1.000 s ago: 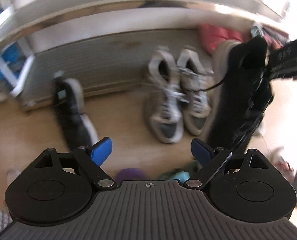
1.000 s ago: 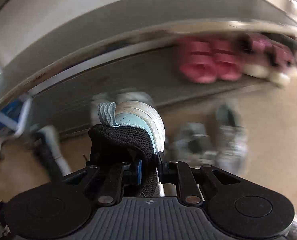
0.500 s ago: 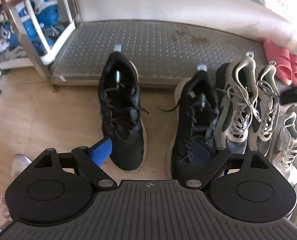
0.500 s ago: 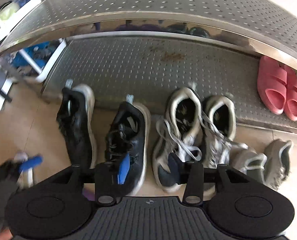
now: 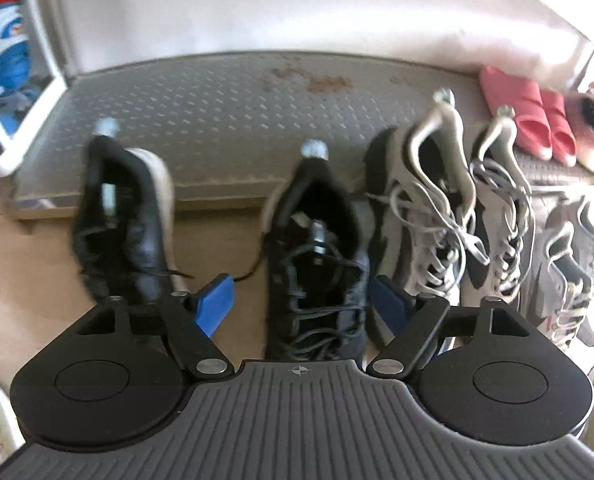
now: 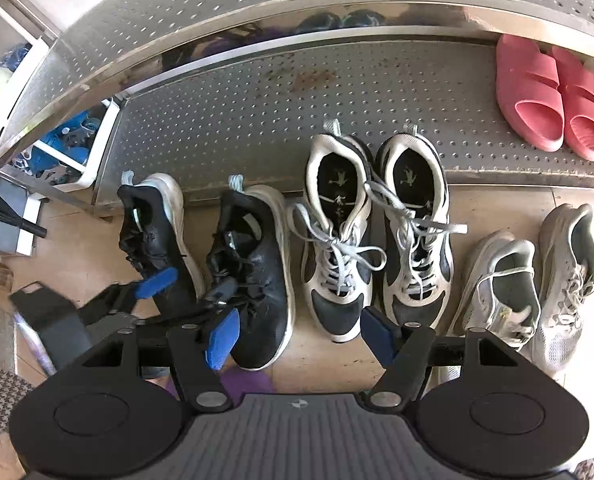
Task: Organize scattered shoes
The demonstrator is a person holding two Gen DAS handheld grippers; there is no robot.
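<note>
Two black sneakers stand heels-to-shelf on the floor, one on the left (image 5: 125, 220) (image 6: 153, 236) and one on the right (image 5: 317, 260) (image 6: 257, 276). My left gripper (image 5: 303, 304) (image 6: 189, 287) is open and hangs low over them. In the left wrist view the right-hand sneaker's laces show between the blue pads (image 5: 217, 304), and no pad presses on it. My right gripper (image 6: 301, 336) is opening, with only floor between its pads and the right sneaker's toe just beside its left pad (image 6: 223, 336).
A grey-and-white laced pair (image 6: 337, 240) (image 5: 429, 220) stands right of the black sneakers, then a pale grey pair (image 6: 537, 280). Pink slippers (image 6: 549, 100) (image 5: 529, 120) sit on the perforated metal shelf (image 6: 237, 120), with an upper shelf (image 6: 257, 12) overhanging. A white rack (image 6: 93, 152) holds blue items at left.
My right gripper let go of the black sneaker, which now stands beside its mate, and its jaws spread wider. My left gripper sank closer to the black sneakers.
</note>
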